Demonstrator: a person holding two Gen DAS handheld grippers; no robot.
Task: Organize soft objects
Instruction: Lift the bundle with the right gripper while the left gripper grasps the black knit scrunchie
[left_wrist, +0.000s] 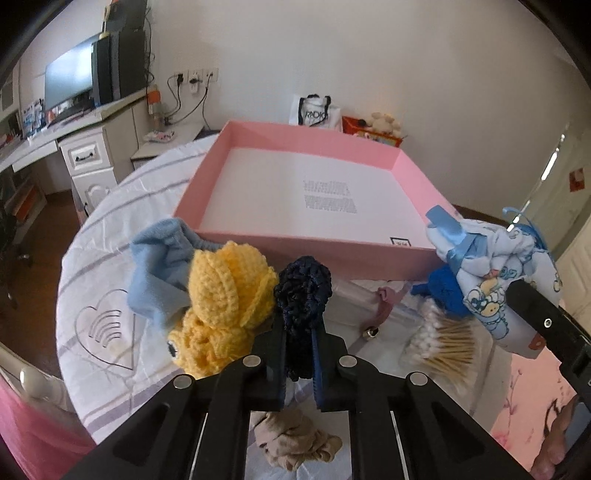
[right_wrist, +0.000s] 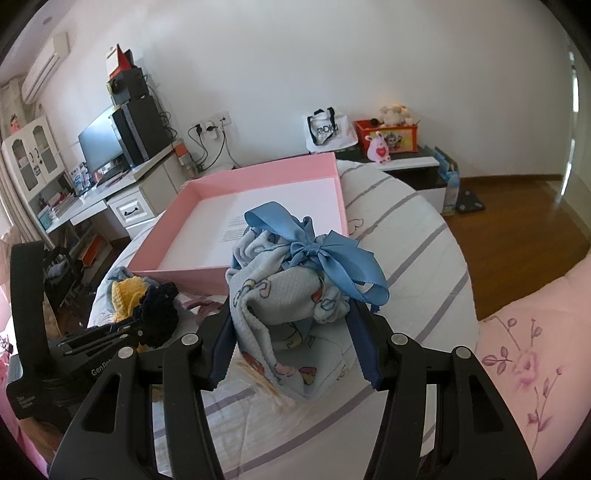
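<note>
My left gripper (left_wrist: 300, 343) is shut on a navy crocheted piece (left_wrist: 303, 295), held just in front of the open pink box (left_wrist: 295, 243). A yellow crocheted toy (left_wrist: 221, 306) and a light blue sock (left_wrist: 159, 273) lie to its left. My right gripper (right_wrist: 291, 332) is shut on a printed baby cloth bundle with a blue ribbon (right_wrist: 291, 288), held near the pink box (right_wrist: 177, 277). That bundle shows at the right of the left wrist view (left_wrist: 491, 273). The left gripper and navy piece show at the left of the right wrist view (right_wrist: 155, 314).
Cotton swabs (left_wrist: 443, 339), a blue soft item (left_wrist: 443, 288), a pink strap (left_wrist: 384, 299) and a beige sock (left_wrist: 295, 439) lie on the striped round table (left_wrist: 110, 350). A desk with a monitor (right_wrist: 99, 144) stands far left; a toy shelf (right_wrist: 388, 140) is behind.
</note>
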